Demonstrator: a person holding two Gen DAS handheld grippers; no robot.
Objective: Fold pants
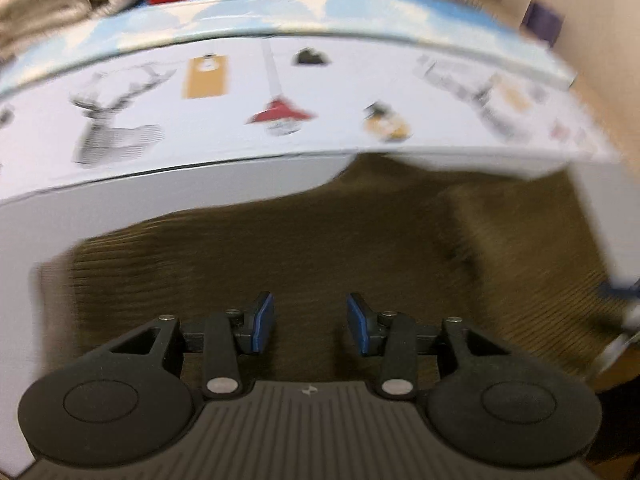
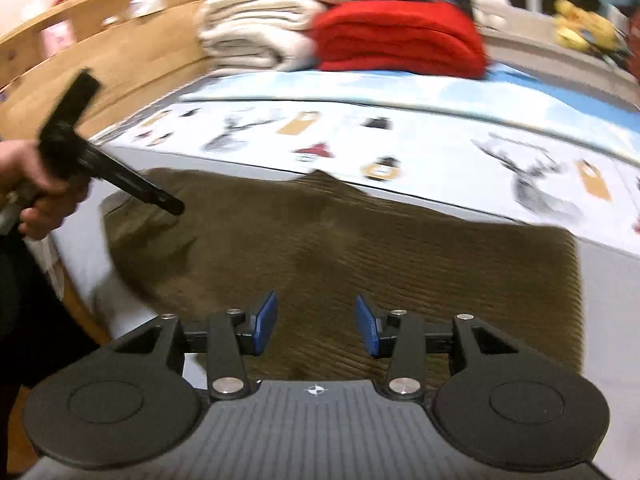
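Behind the pants (image 2: 360, 248), folded red blanket (image 2: 400, 36) and cream blanket (image 2: 248, 32)

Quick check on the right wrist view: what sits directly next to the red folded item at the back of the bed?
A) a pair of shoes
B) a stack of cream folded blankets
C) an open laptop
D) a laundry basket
B: the cream folded blankets lie against the left side of the red folded item, beyond the brown pants.

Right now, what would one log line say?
pants: flat on bed | left hand-held gripper: open, empty | right hand-held gripper: open, empty
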